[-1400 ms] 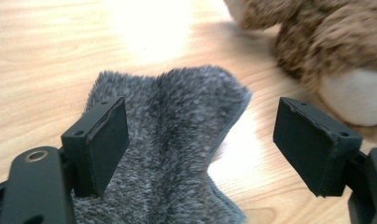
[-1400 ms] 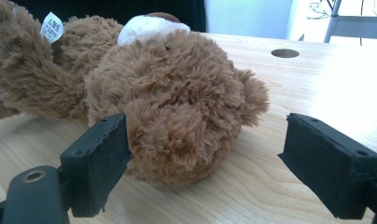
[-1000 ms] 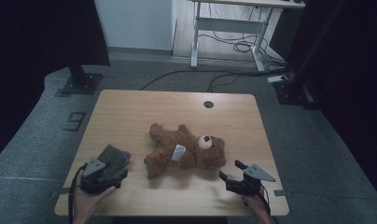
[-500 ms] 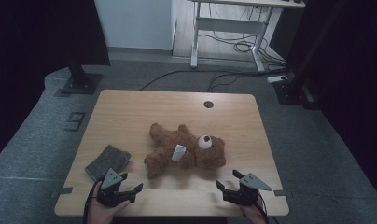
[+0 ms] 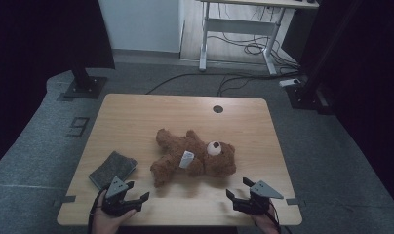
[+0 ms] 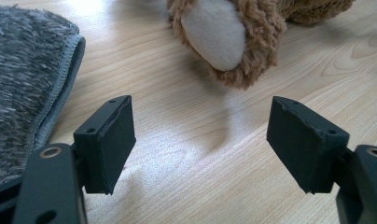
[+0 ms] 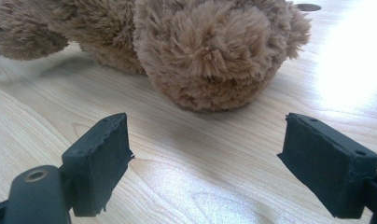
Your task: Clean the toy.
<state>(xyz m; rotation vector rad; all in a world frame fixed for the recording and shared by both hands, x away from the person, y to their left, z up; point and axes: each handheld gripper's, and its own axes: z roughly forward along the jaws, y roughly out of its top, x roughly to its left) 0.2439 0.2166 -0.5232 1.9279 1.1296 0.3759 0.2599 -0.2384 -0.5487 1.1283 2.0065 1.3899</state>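
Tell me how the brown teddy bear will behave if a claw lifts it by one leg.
The teddy bear looks plush and stuffed, so it is probably light and would likely dangle limply. Its shaggy fur should grip rather than slip. Lying sprawled flat on the table, it seems unlikely to roll.
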